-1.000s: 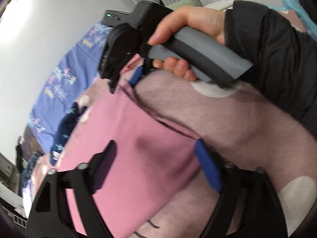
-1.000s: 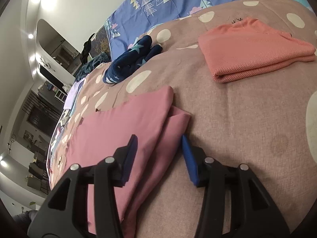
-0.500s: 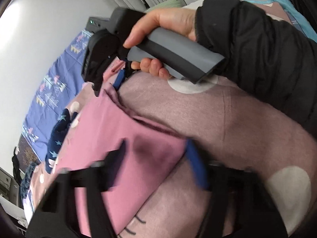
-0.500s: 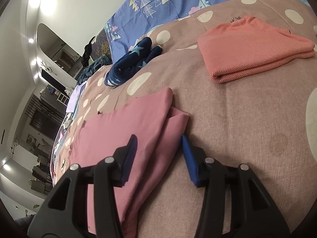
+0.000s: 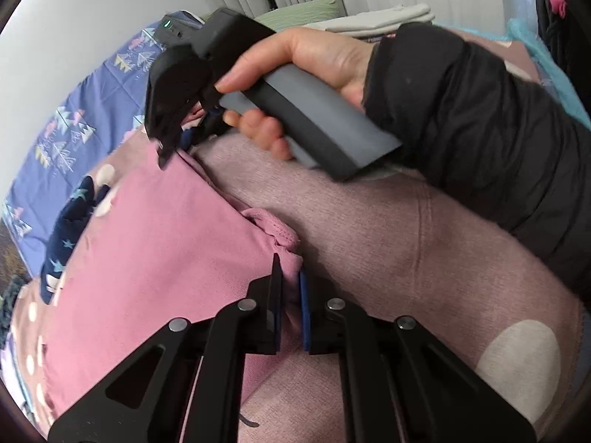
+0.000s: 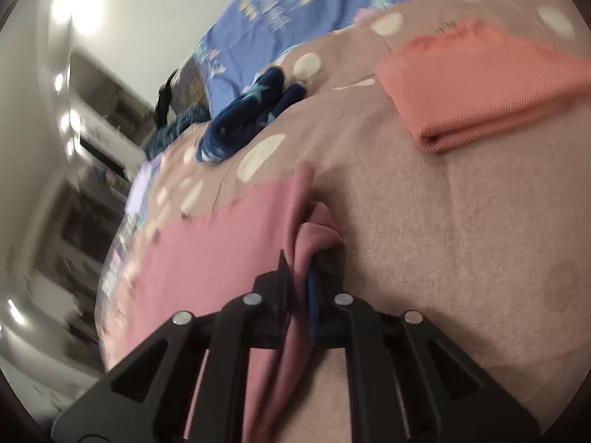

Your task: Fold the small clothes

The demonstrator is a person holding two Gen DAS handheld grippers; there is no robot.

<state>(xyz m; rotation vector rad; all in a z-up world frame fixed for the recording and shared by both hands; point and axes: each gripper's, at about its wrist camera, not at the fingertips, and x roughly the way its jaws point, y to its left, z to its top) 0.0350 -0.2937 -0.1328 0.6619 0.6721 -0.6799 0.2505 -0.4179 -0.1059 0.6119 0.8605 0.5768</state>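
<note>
The pink garment [image 5: 155, 258] lies flat on the bed, in the lower left of the left wrist view and the lower middle of the right wrist view. The left tool [image 5: 290, 295] has just been closing and now pinches a bunched corner of the pink cloth between its two fingers. The right tool [image 6: 301, 284] has also just been closing, and it squeezes a fold at the garment's other corner.

In the left wrist view, a hand [image 5: 314, 59] in a black sleeve [image 5: 480, 129] holds the right tool near the top middle.

The bed has a pink-brown blanket [image 6: 461, 258] with pale dots. A folded orange cloth [image 6: 480, 85] lies on it in the upper right, well apart from the pink garment. A dark blue cloth with stars [image 6: 247, 118] sits farther back, near a blue sheet [image 6: 280, 18].
</note>
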